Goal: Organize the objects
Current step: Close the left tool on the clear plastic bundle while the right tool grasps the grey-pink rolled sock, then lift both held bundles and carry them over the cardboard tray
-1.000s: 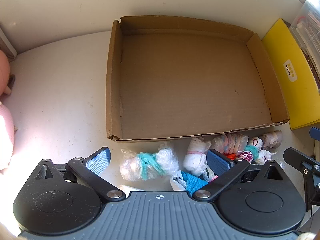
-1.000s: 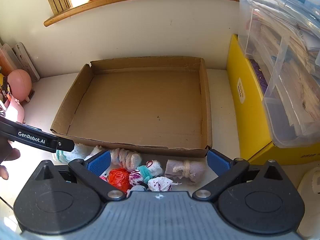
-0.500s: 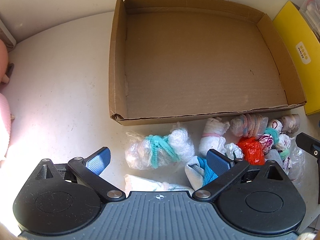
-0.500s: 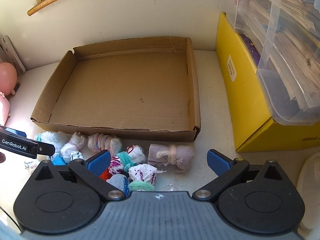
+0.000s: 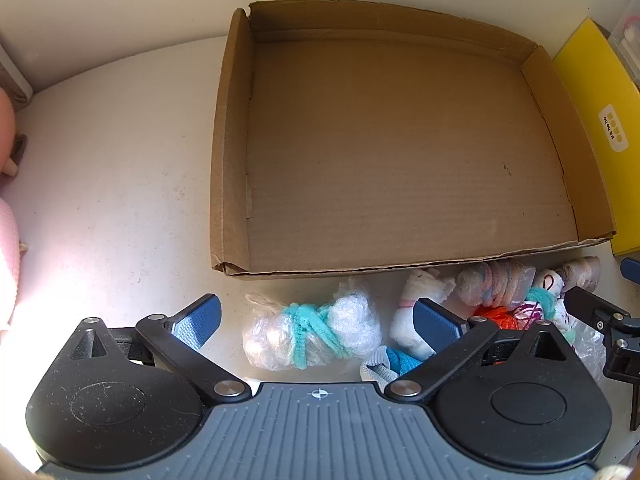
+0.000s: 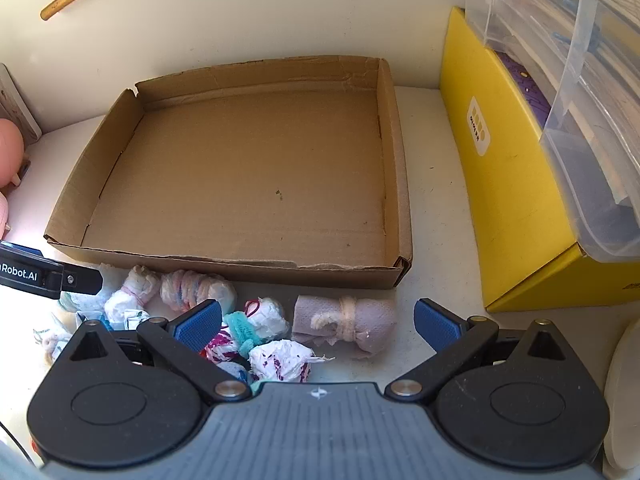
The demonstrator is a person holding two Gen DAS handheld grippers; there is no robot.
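Observation:
An empty cardboard tray (image 5: 230,140) (image 6: 394,168) lies on the white surface. Several small tied bundles sit in a row along its near wall. In the left wrist view my left gripper (image 5: 316,322) is open above a clear plastic bundle tied with teal cord (image 5: 312,336); a white bundle (image 5: 416,300) and an orange one (image 5: 496,316) lie to its right. In the right wrist view my right gripper (image 6: 318,322) is open over a mauve cloth roll tied with string (image 6: 344,326), with a white-and-purple bundle (image 6: 280,360) and a teal-tied one (image 6: 260,320) near its left finger.
A yellow box (image 6: 504,184) stands right of the tray with a clear plastic bin (image 6: 580,92) on top. Pink objects (image 5: 6,128) sit at the far left. A wall runs close behind the tray. The right gripper's finger (image 5: 596,312) shows at the right of the left view.
Both grippers have shifted slightly over the bundle row; the tray sits a little lower in both views than half a second ago. Nothing has been grasped and both stay open.

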